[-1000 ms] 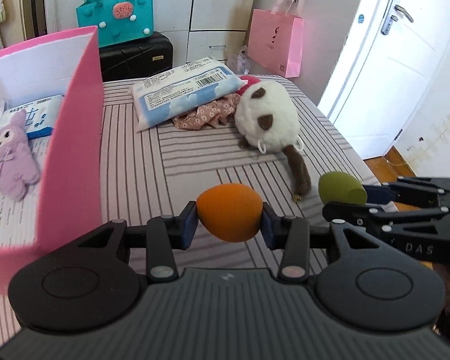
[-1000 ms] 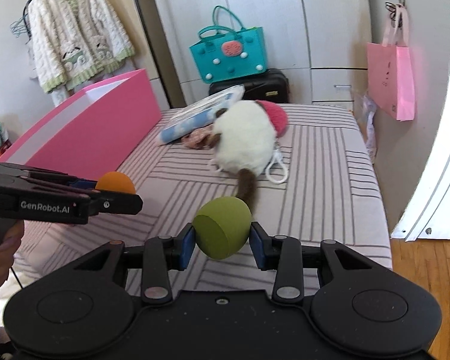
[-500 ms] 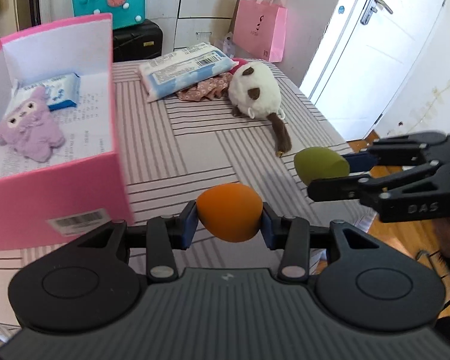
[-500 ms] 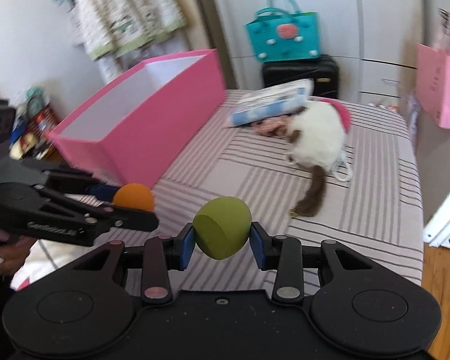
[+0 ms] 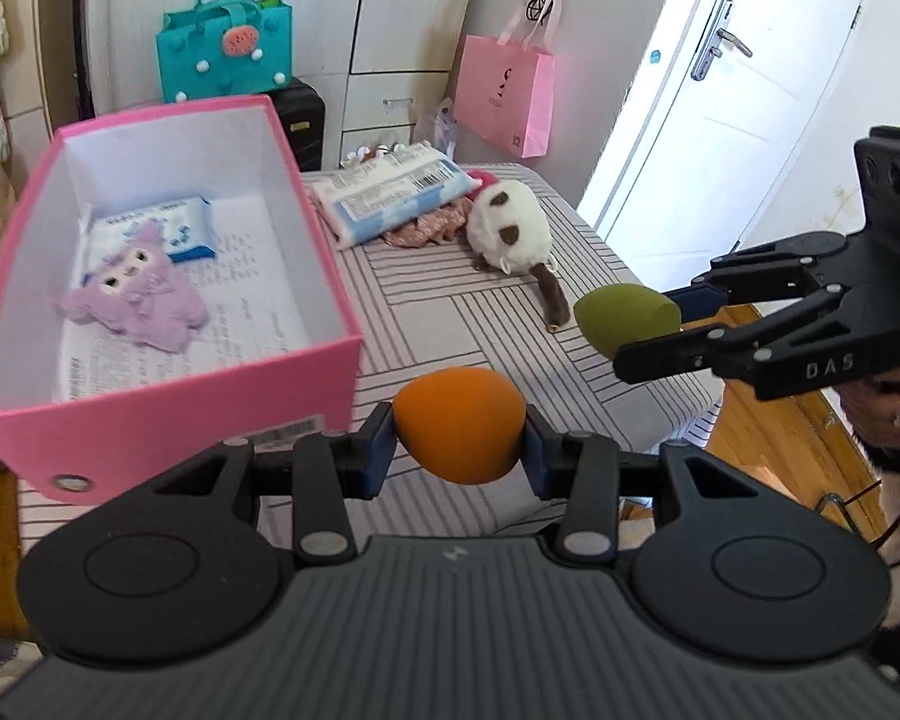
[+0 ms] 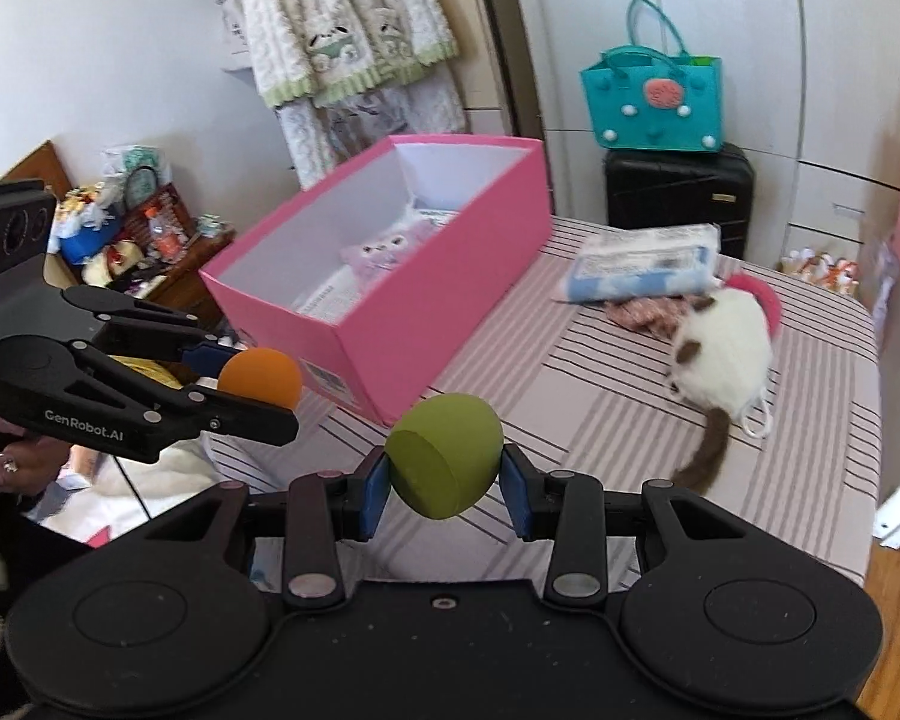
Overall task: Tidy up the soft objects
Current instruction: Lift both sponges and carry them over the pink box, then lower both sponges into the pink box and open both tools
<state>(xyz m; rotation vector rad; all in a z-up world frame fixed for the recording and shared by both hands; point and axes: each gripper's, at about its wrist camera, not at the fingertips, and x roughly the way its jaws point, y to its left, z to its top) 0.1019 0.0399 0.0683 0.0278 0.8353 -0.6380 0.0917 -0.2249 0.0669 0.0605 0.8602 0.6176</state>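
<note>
- I have lifted both hands and drawn them back off the striped bed [image 5: 468, 312]: a second ago the open pink cardboard box [image 5: 168, 396] showed me only its side wall, now I look down into it
- My left gripper [image 5: 459, 423] is clamped on the orange egg-shaped sponge [image 5: 459, 423], just past the box's near corner; my right gripper [image 6: 444, 456] pinches the olive-green egg-shaped sponge [image 6: 444, 456] over the bed's near edge
- I judge both sponges ready to drop in the box
- My left view shows the lilac plush doll [image 5: 138, 294] and blue tissue pack [image 5: 150, 231] on the box floor; my right view shows the white-and-brown plush toy [image 6: 720, 354] near the bed's right edge
</note>
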